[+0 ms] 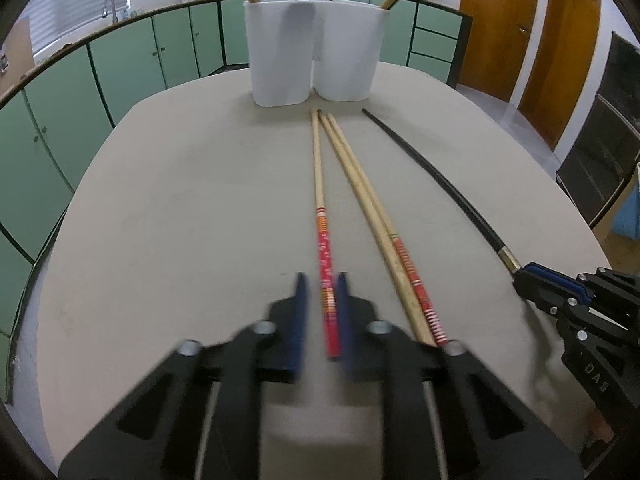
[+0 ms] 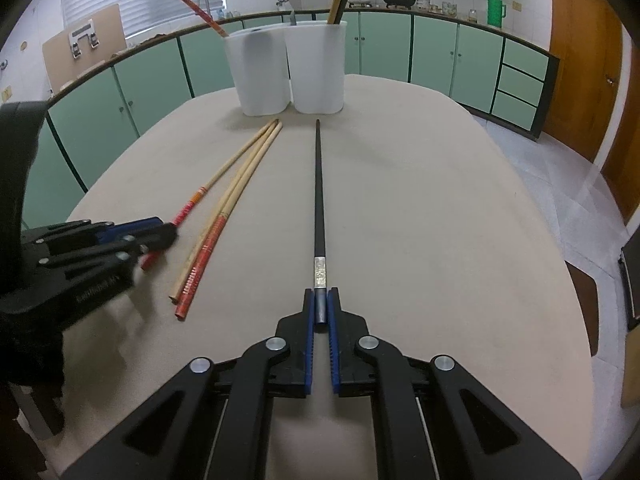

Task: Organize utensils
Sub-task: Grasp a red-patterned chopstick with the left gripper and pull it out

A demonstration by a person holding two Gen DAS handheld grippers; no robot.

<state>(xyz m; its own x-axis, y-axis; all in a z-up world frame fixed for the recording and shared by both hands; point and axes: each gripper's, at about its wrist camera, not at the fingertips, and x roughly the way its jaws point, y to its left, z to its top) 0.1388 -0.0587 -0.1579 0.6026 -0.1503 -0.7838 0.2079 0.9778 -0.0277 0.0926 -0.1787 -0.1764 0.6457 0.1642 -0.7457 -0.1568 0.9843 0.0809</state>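
Two white holders (image 1: 312,52) (image 2: 292,68) stand at the far end of the beige table, each with chopsticks in it. My left gripper (image 1: 322,280) straddles the red-patterned end of a wooden chopstick (image 1: 319,184) lying on the table; a small gap shows on each side of the stick, and the fingers are blurred. Two more wooden chopsticks (image 1: 360,188) (image 2: 236,196) lie just right of it. My right gripper (image 2: 320,294) is shut on the butt end of a black chopstick (image 2: 319,192) with a silver band, which points at the holders. The right gripper shows in the left wrist view (image 1: 532,276).
The table (image 1: 180,200) drops off on all sides. Green cabinets (image 1: 132,64) with a counter, sink and pots run behind it. Wooden doors (image 1: 520,28) stand at the right. A dark chair (image 2: 632,280) sits beyond the table's right edge.
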